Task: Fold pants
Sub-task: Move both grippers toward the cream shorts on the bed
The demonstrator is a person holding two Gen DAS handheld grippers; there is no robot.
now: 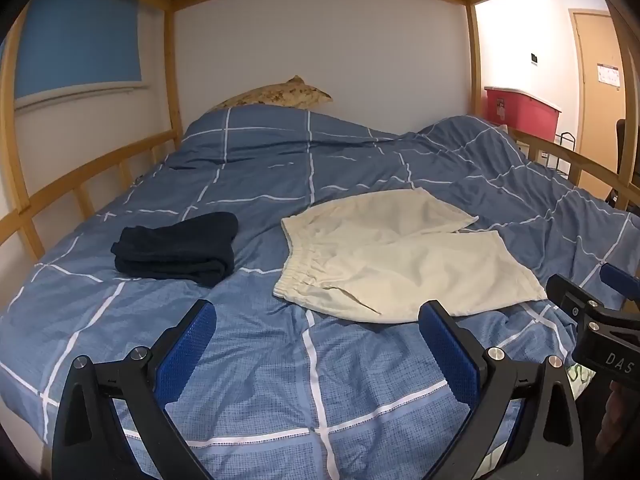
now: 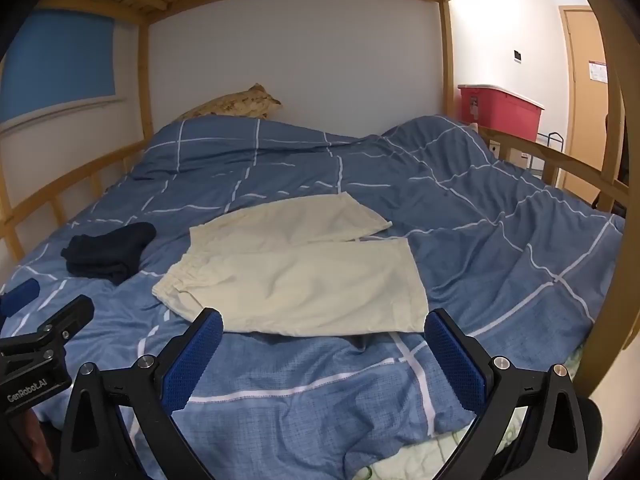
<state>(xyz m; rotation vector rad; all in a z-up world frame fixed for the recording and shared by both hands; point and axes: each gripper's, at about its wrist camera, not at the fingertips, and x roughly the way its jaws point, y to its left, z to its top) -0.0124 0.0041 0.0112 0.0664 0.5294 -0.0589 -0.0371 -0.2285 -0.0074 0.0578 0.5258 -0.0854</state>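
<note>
Approaching flat shorts [image 1: 404,264]; folding not yet begun.
Left gripper [image 1: 316,344] and right gripper [image 2: 324,344] gape wide, empty, short of shorts; next: grasp an edge.

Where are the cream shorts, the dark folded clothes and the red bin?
Cream shorts [image 2: 304,280]: right wrist view, middle of the near leg.
Dark folded clothes [image 1: 180,248]: left wrist view, top of the stack.
Red bin [image 2: 500,112]: right wrist view, its front wall.
</note>
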